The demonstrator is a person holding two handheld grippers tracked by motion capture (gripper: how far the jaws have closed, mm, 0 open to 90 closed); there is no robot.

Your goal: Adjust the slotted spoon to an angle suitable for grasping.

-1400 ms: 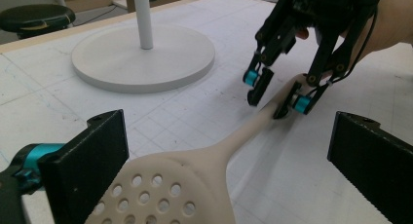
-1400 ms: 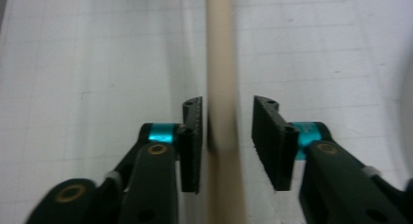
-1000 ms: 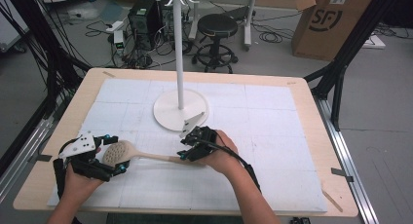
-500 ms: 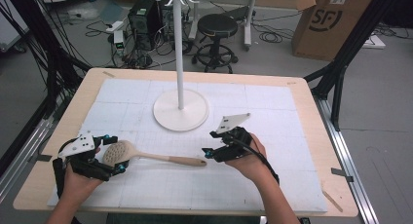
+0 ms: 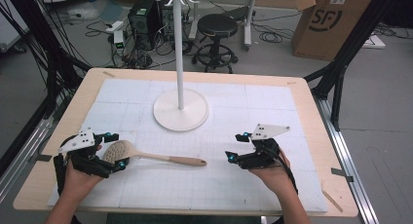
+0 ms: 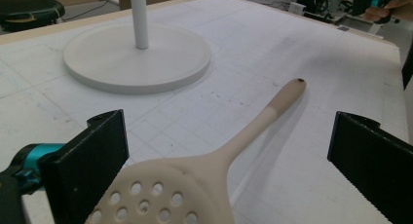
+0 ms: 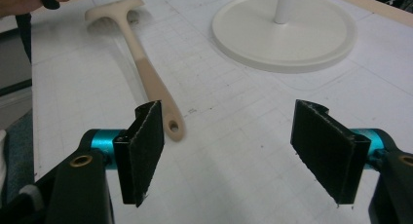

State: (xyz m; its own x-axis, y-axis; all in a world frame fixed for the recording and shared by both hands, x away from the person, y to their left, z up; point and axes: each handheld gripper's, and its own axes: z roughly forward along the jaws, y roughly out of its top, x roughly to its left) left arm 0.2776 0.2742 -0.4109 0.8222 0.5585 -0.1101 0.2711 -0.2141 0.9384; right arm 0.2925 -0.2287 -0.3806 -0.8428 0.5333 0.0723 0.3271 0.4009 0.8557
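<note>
Both tongs, left [image 5: 117, 151] and right [image 5: 234, 146], gape apart beside the slotted spoon [image 5: 146, 156] (cardboard box [image 5: 331, 19] reads "SF").

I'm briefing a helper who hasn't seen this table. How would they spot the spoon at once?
Start at the white stand's round base in the middle of the white mat. Toward the near left lies the slotted spoon, its holed head between the left tongs. It is the lone beige utensil, with a darker handle tip.
</note>
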